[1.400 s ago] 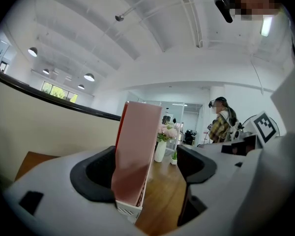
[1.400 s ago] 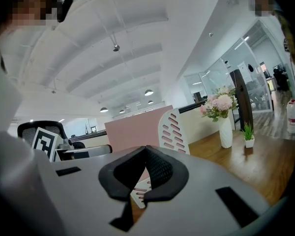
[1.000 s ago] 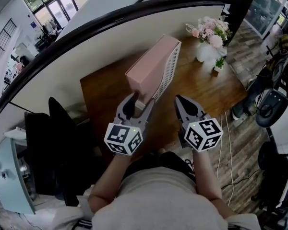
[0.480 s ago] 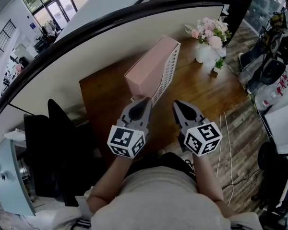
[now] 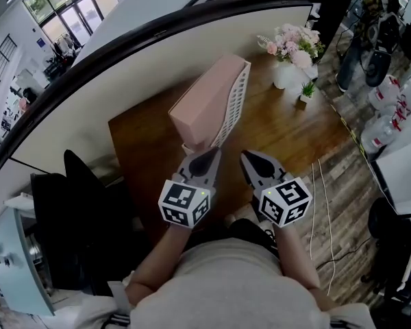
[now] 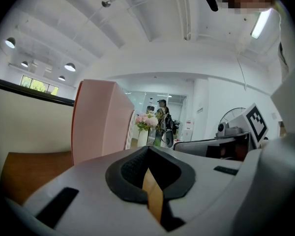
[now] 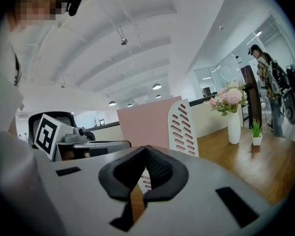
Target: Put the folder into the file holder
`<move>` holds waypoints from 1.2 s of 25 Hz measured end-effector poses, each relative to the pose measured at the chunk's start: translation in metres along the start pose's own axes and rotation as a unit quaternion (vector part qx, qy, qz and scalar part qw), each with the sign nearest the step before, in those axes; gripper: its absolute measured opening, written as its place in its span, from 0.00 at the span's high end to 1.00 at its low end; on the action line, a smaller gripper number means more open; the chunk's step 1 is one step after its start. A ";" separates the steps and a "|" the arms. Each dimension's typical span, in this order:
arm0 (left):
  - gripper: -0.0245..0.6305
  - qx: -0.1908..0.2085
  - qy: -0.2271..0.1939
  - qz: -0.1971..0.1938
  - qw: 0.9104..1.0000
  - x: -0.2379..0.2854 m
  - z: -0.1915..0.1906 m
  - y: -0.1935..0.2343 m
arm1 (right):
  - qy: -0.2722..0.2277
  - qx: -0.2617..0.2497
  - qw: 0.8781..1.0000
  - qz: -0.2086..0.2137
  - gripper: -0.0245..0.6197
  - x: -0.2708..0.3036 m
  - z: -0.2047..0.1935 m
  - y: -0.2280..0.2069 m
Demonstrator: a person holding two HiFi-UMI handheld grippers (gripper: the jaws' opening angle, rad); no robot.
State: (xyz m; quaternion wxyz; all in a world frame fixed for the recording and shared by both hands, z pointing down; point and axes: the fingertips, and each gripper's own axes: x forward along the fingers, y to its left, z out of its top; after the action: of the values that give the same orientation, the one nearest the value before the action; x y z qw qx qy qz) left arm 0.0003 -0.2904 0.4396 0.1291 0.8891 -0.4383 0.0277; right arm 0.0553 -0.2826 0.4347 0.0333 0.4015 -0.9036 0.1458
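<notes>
1. the pink folder [image 5: 204,101] stands on edge inside the white file holder [image 5: 234,105], which sits on the wooden desk [image 5: 288,125] by the curved partition. judging by how it lies, the main step looks done.
2. i see no other folder or loose sheet on the desk, so little seems left. at most it would be a nudge to seat the folder squarely (i cannot tell from here whether it reaches the bottom of the holder).
3. the left gripper [image 5: 207,157] has its jaws pressed together with nothing between them. in its own view the dark pads meet, and only a sliver of desk shows through the slit below.
4. the right gripper [image 5: 248,160] is likewise closed and empty, its ribbed pads meeting at the tip.
5. both grippers hang close in front of the person's body, side by side, pointing toward the holder.
6. the folder lies ahead of both sets of fingers and neither touches it. seen from the head view, the near end of the holder is just beyond the left tips and a little to their left. the right tips are further from it and point past the holder's slotted side.
7. the vase of flowers [image 5: 291,53] and the small potted plant [image 5: 306,91] stand well apart on the far right of the desk, out of the way.
</notes>
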 end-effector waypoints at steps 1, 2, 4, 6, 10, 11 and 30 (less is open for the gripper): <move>0.94 -0.003 0.004 -0.004 1.000 0.001 -0.002 -0.002 | 0.001 0.002 1.000 0.002 0.95 0.000 -0.002 0.001; 0.94 -0.006 0.007 -0.008 1.000 0.002 -0.004 -0.003 | 0.003 0.004 1.000 0.003 0.95 0.000 -0.004 0.002; 0.94 -0.009 0.014 -0.012 1.000 0.003 -0.007 -0.005 | 0.007 0.005 1.000 0.006 0.95 -0.001 -0.006 0.004; 0.94 -0.011 0.019 -0.016 1.000 0.004 -0.009 -0.007 | 0.010 0.004 1.000 0.010 0.95 -0.002 -0.008 0.008; 0.94 -0.018 0.023 -0.025 0.999 0.004 -0.012 -0.009 | 0.011 0.001 1.000 0.015 0.95 -0.001 -0.009 0.011; 0.94 -0.021 0.021 -0.026 0.999 0.004 -0.012 -0.009 | 0.012 -0.001 1.000 0.014 0.95 -0.002 -0.009 0.012; 0.94 -0.022 0.025 -0.036 0.999 0.003 -0.015 -0.014 | 0.019 0.003 1.000 0.008 0.95 -0.004 -0.017 0.010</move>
State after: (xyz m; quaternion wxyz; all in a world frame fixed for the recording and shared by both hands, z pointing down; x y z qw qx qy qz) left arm 0.0145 -0.2807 0.4512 0.1604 0.9003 -0.4032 0.0354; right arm 0.0497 -0.2689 0.4483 0.0479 0.3915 -0.9056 0.1561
